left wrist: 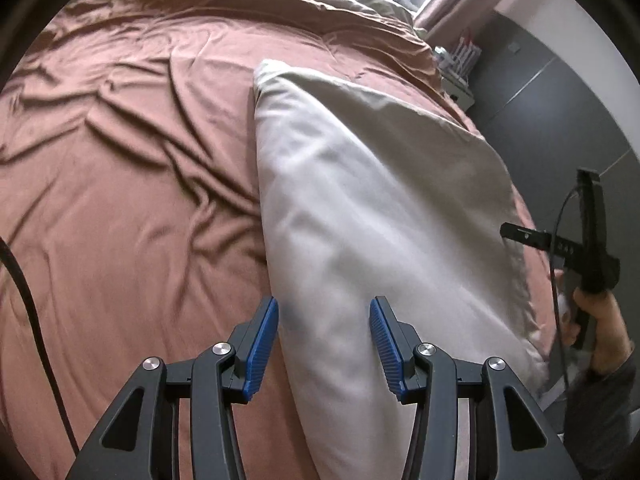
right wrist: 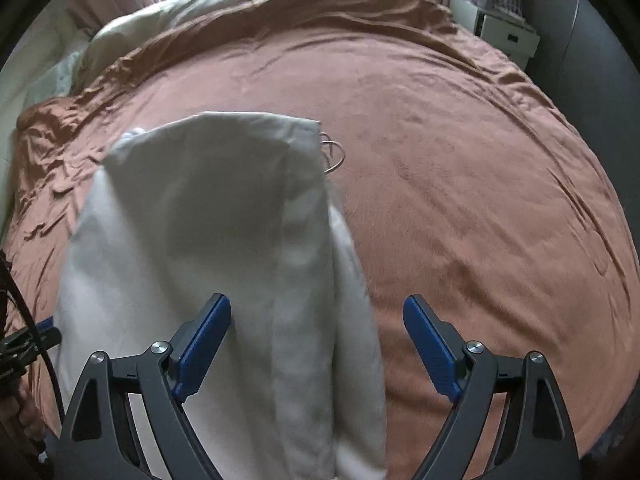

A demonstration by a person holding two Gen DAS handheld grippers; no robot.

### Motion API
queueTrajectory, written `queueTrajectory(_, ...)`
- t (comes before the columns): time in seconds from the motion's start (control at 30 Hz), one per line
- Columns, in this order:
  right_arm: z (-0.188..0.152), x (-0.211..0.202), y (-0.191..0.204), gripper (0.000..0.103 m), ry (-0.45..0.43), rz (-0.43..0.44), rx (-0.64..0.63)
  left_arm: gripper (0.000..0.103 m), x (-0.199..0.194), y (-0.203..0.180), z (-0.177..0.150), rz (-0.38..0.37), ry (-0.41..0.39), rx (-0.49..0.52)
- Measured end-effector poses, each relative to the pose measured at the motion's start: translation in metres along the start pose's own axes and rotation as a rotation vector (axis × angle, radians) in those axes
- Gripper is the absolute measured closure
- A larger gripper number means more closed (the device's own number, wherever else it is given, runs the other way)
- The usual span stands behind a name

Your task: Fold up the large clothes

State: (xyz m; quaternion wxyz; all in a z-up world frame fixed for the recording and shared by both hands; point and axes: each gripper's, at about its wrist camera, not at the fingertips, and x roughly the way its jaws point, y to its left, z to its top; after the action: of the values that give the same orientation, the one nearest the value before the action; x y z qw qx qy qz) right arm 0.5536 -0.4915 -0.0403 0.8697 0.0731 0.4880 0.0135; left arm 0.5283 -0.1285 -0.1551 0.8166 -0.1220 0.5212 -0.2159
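The bed point(right wrist: 460, 200) with its rust-brown cover fills the space ahead of both tools. On it, just ahead of the left hand-held gripper point(left wrist: 324, 340), lies the pale garment point(left wrist: 360, 208), already folded into a long narrow strip; judging by that, a crosswise fold is left. The left hand-held gripper is partly open and empty; the right hand-held gripper point(right wrist: 316, 344) is wide open, gripping nothing.

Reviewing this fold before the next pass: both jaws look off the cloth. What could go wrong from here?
1. The beige garment lies in a long narrow fold with an uneven right edge; regrasping one layer could pull it apart.
2. Its drawstring loop sticks out onto the brown bedspread and could snag.
3. The left gripper and right gripper both stand open over the near end; closing there may pinch the bedspread too.
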Motion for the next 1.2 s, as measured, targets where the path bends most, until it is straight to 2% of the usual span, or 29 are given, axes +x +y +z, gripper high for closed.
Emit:
queueTrajectory(0.23, 0.036, 0.035, -0.009, 0.016, -0.012, -0.019, 0.072, 0.053, 0.018, 0.002, 0.049, 0.048, -0.002, 0.038)
queueTrajectory(0.4, 0.047, 0.059, -0.014, 0.016, -0.005, -0.050, 0.096, 0.053, 0.034, 0.004, 0.076, 0.077, -0.002, 0.060)
queueTrajectory(0.53, 0.053, 0.080, -0.020, 0.016, 0.014, -0.034, 0.111, 0.053, 0.046, 0.007, 0.094, 0.088, -0.006, 0.063)
queueTrajectory(0.7, 0.052, 0.093, -0.021, 0.016, 0.017, -0.041, 0.075, 0.053, 0.061, 0.010, 0.101, 0.094, 0.006, 0.055)
queueTrajectory(0.83, 0.052, 0.077, -0.022, 0.016, -0.010, -0.017, 0.083, 0.053, 0.056, 0.011, 0.097, 0.080, 0.012, 0.034)
queueTrajectory(0.93, 0.044, 0.058, -0.030, 0.016, -0.027, 0.081, 0.075, 0.053, 0.047, 0.015, 0.092, 0.034, 0.021, 0.010)
queueTrajectory(0.97, 0.039, 0.053, -0.035, 0.016, -0.015, 0.148, 0.073, 0.053, 0.044, 0.017, 0.090, 0.023, 0.023, 0.001)
queueTrajectory(1.2, 0.003, 0.051, -0.076, 0.016, 0.055, 0.420, 0.120, 0.053, 0.031, 0.018, 0.076, -0.019, 0.035, -0.037)
